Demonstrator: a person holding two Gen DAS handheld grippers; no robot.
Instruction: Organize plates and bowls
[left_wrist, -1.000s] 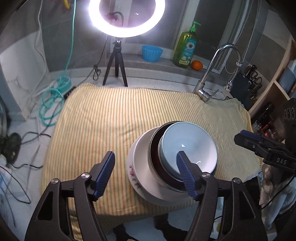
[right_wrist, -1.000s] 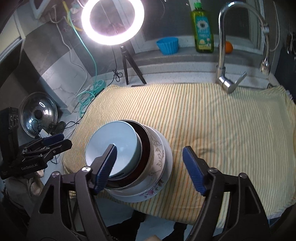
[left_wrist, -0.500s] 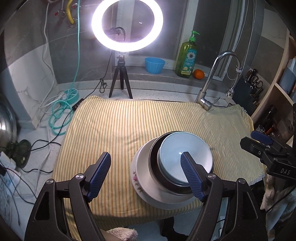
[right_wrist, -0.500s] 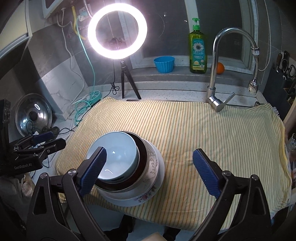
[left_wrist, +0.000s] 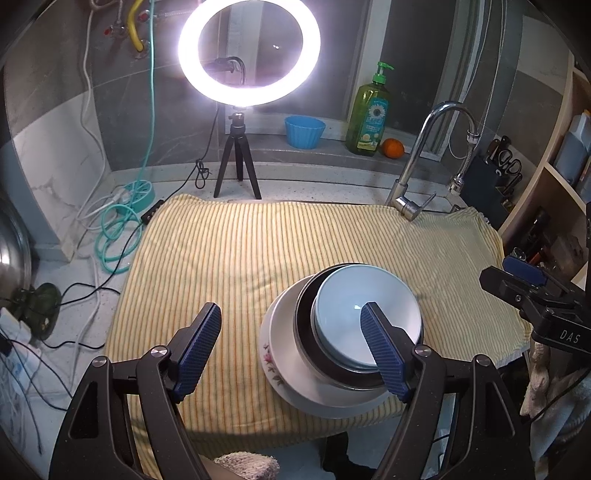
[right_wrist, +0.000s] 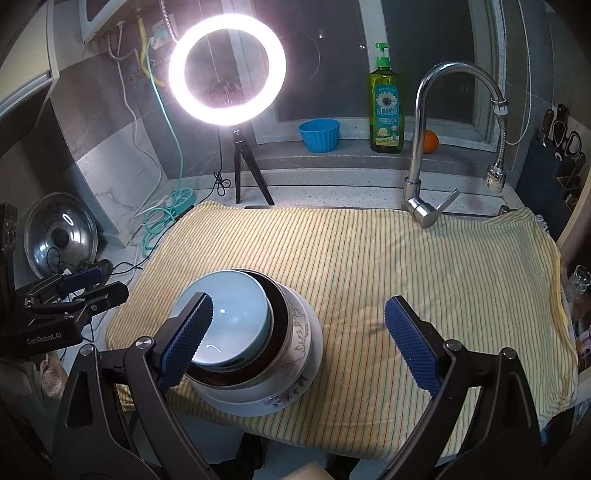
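A stack of dishes stands near the front edge of the striped cloth (left_wrist: 240, 251). A pale blue bowl (left_wrist: 354, 314) sits on top, inside a dark bowl (left_wrist: 306, 332), on a white floral plate (left_wrist: 277, 354). The stack also shows in the right wrist view, with the blue bowl (right_wrist: 236, 306) on the floral dish (right_wrist: 299, 332). My left gripper (left_wrist: 291, 350) is open and empty, raised above and in front of the stack. My right gripper (right_wrist: 295, 339) is open and empty, also held above the stack.
A ring light on a tripod (left_wrist: 240, 147) stands at the back. A faucet (right_wrist: 421, 177) rises at the back right. A soap bottle (right_wrist: 386, 110), blue cup (right_wrist: 319, 134) and orange (right_wrist: 430, 142) line the sill. Cables (left_wrist: 118, 236) and a pot lid (right_wrist: 61, 240) lie left.
Both grippers have drawn back and up from the stack, so more of the counter and back wall shows. The dishes have not moved.
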